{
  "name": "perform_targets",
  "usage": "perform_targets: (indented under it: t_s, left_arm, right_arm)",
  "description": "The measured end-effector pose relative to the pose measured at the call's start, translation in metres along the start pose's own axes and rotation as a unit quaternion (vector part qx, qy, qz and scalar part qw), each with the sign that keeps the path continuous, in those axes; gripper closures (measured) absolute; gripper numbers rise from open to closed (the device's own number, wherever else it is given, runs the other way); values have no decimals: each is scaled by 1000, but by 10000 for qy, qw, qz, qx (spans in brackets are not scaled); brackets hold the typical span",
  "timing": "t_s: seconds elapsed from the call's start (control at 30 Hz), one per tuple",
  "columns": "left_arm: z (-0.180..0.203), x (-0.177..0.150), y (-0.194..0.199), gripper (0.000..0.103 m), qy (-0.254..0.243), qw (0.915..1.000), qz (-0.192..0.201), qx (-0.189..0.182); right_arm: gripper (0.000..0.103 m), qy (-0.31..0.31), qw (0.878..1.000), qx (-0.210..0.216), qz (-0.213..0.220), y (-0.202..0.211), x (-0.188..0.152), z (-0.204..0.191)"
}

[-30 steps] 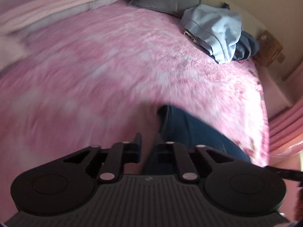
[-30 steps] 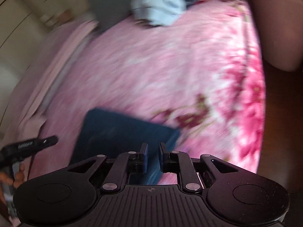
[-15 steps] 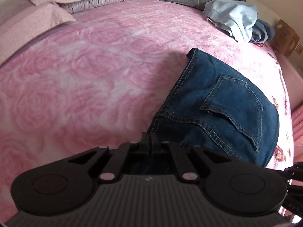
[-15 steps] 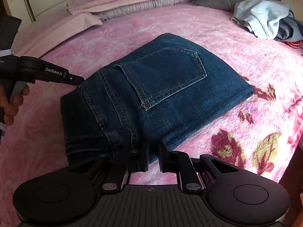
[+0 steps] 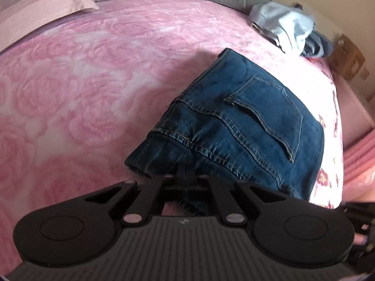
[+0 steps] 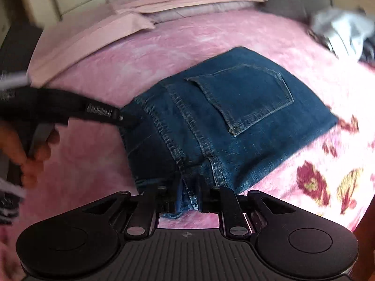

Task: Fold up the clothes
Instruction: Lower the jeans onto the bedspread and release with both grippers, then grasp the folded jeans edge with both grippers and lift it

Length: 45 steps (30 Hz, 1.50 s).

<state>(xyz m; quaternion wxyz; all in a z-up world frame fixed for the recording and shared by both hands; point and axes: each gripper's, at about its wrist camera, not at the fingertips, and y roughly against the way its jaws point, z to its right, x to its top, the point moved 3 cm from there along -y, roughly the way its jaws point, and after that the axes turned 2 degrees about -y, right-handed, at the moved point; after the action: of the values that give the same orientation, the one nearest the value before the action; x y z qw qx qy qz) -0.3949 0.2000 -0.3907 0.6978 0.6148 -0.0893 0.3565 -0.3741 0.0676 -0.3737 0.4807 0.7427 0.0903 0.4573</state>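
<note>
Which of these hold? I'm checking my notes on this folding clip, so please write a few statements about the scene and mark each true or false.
1. The folded jeans lie with a back pocket facing up. True.
2. The jeans rest on a bare wooden floor. False: they lie on a pink blanket.
3. The right gripper is shut on denim. True.
4. The left gripper stands wide open above the bed. False: it is shut on the jeans' near edge.
5. A light blue garment lies crumpled behind the jeans. True.
</note>
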Motion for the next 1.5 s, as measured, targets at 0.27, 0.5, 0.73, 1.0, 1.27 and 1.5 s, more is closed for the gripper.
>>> perform_targets:
  t_s: [0.27, 0.5, 0.73, 1.0, 1.27, 1.5]
  left_arm:
    - [3, 9, 23, 99, 489, 9974, -344, 403]
    - [11, 7, 47, 82, 1638, 9761, -1172, 816]
    - [22, 1, 46, 68, 2322, 9519, -1547, 1268]
    - [41, 10, 51, 64, 2953, 9279, -1472, 1735]
    - [61, 15, 54, 64, 3376, 9130, -1175, 1968]
    - [46, -12, 80, 56, 3991, 9054, -136, 1440]
  right_arm:
    - [85, -163, 9988, 277, -360, 12, 24, 19]
    - [35, -681, 9950, 1, -726, 28, 54, 63]
    - [35, -565, 9935, 186, -972, 19, 78, 105]
    - [35, 255, 9883, 656, -1355, 6, 97, 120]
    - [35, 782, 9821, 994, -1396, -6, 120, 134]
    - [35, 677, 9774, 1250, -1563, -18, 142, 170]
